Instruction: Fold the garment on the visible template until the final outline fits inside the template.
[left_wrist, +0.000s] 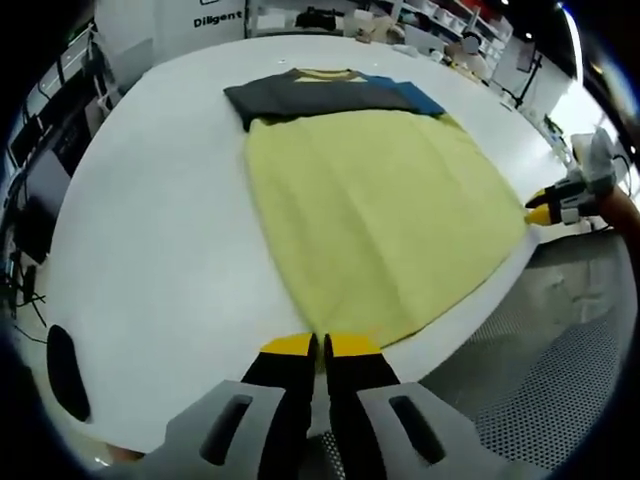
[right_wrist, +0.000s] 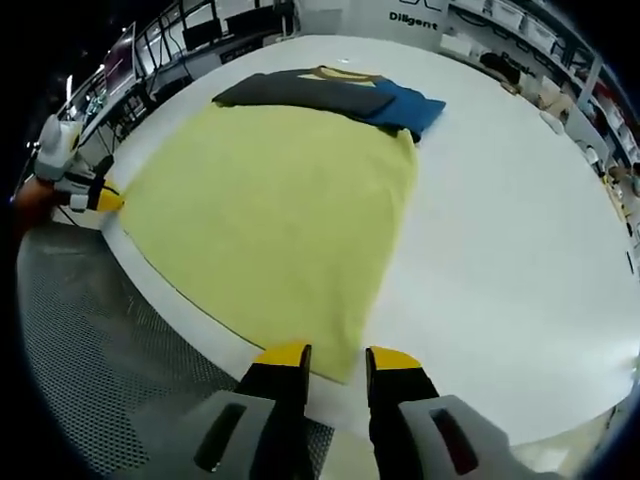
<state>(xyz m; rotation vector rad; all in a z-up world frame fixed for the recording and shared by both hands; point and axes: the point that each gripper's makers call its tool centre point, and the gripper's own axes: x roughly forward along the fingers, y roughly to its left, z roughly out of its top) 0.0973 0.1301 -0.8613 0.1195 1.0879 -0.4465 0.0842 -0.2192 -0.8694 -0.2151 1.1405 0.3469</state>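
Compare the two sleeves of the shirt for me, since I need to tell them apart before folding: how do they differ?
The dark grey sleeve is charcoal, while the blue sleeve is bright blue. In the left gripper view the grey one lies on the picture's left and the blue on its right; the right gripper view shows them in the same order. The grey sleeve shows a longer stretch of fabric than the blue. Both lie flat on the white table at the far end of the yellow body.

bright even light, soft shadows, strong fisheye edge distortion
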